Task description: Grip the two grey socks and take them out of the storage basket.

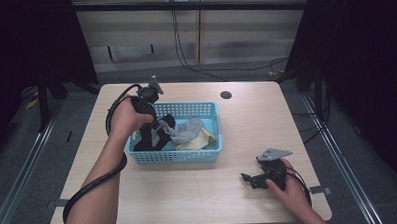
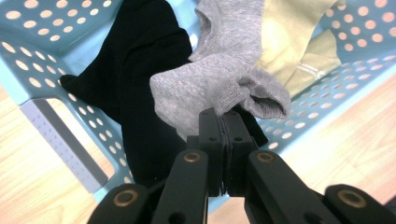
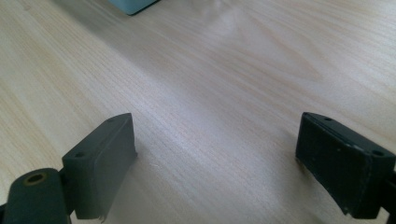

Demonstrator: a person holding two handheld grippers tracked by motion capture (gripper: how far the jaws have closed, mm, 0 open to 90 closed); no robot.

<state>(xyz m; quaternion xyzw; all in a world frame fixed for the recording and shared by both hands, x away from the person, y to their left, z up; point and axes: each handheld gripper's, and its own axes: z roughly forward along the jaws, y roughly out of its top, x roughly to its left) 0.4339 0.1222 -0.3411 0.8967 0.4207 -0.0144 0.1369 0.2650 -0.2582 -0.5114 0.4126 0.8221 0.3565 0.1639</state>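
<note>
Pinching a grey sock (image 2: 210,93) with my left gripper (image 2: 225,122), I hold it above the blue basket (image 1: 188,156); my right gripper (image 3: 215,158) rests spread wide on the table (image 3: 224,70).

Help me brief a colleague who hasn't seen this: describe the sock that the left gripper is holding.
Find the blue basket on the table. Above its left half, the left gripper pinches a grey sock. It is the only one lifted, lying over a black sock with a yellowish sock beside it.
</note>
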